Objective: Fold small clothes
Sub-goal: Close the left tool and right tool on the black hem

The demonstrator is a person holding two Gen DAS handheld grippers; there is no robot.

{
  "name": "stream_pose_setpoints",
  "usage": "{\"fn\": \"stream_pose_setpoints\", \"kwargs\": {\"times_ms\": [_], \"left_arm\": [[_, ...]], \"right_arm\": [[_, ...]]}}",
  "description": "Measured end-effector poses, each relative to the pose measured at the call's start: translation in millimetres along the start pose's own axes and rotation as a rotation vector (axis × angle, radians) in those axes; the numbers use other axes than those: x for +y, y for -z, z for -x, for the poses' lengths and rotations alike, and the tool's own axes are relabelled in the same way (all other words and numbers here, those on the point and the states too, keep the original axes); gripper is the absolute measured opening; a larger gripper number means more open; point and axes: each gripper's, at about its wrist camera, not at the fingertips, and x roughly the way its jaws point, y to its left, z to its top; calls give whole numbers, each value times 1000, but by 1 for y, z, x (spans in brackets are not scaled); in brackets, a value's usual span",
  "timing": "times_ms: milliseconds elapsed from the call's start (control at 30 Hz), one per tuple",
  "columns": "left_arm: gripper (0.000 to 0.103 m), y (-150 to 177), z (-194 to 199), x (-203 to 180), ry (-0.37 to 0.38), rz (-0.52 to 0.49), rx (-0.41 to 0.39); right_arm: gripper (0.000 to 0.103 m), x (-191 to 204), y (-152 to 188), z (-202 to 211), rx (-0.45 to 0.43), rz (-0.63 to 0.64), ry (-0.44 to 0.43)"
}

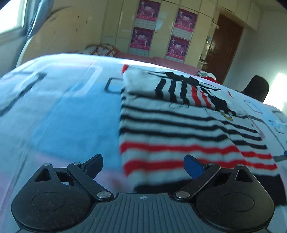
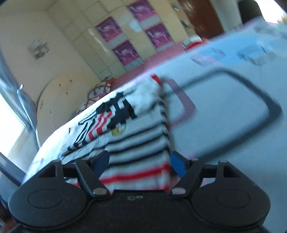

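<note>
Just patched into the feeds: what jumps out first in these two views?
The white knit garment with black and red stripes, folded on the pale blue patterned bedsheet, dominates both views. Both grippers, left and right, stand open just before it. Behind, pink posters hang on cream wardrobe doors.

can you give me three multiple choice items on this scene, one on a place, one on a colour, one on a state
1. Where does the striped garment lie?
A. on the blue bedspread
B. on a chair
C. on the floor

2. Which colours are its stripes?
A. green and yellow
B. black and red
C. blue and orange

3. How does the left gripper stand?
A. shut on the garment
B. open, holding nothing
C. shut on the bedspread

Answers:
1 A, the bedspread shows around the garment in both views.
2 B, black stripes run above red ones on white cloth.
3 B, its fingers are spread wide, with the garment's edge beyond them ungripped.
</note>
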Motion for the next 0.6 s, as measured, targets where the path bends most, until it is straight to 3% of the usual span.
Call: {"fn": "stream_pose_setpoints", "kwargs": {"times_ms": [67, 267, 333, 433, 567, 600], "left_arm": [[75, 18, 13, 17, 46, 57, 39], [72, 54, 22, 47, 289, 257, 95], [70, 56, 15, 47, 361, 301, 119], [69, 57, 2, 43, 395, 316, 121], [52, 56, -19, 39, 454, 369, 138], [51, 54, -23, 39, 461, 380, 138]], "right_arm": [[61, -9, 13, 8, 39, -43, -1], [43, -24, 58, 22, 138, -140, -76], [42, -23, 69, 22, 156, -166, -86], [39, -22, 80, 17, 168, -192, -95], [33, -27, 81, 12, 157, -238, -120], [30, -29, 80, 10, 156, -245, -125]]}}
